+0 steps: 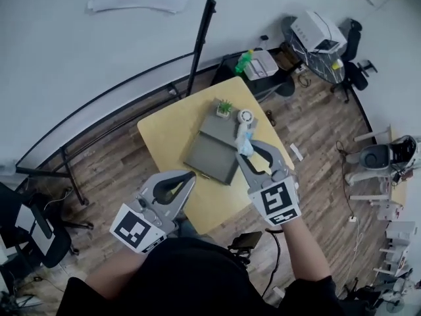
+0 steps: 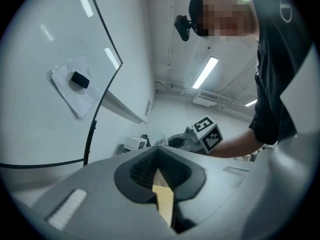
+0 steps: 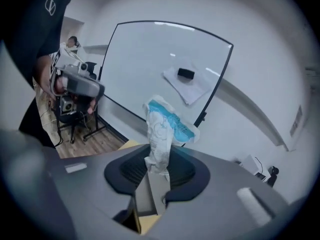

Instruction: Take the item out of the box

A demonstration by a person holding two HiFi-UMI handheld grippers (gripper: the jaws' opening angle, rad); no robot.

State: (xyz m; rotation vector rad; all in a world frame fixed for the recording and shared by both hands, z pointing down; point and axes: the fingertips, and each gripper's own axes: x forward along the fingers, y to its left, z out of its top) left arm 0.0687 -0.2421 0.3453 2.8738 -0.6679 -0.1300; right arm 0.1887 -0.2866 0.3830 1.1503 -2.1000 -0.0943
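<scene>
- Gripping packet (image 3: 162,129) (image 1: 245,143) by one end, right gripper (image 3: 157,166) (image 1: 247,153) fingers closed on it.
- Packet's long axis runs straight out past the fingertips, blue-printed end farthest.
- Packet over grey box (image 1: 214,153) on surface (image 1: 164,133).
- Left gripper (image 2: 157,151) (image 1: 189,175) fingers closed, empty.

The box (image 1: 212,151) lies mid-surface (image 1: 164,137) — a plant (image 1: 224,108) and a round thing (image 1: 246,117) sit just behind it, near the far corner. A packet (image 1: 244,141) sits in the right tongs (image 1: 245,151) above the box's right edge. The left tongs (image 1: 191,175) are over the near edge, left of the box — a whiteboard (image 1: 66,58) stands behind.
</scene>
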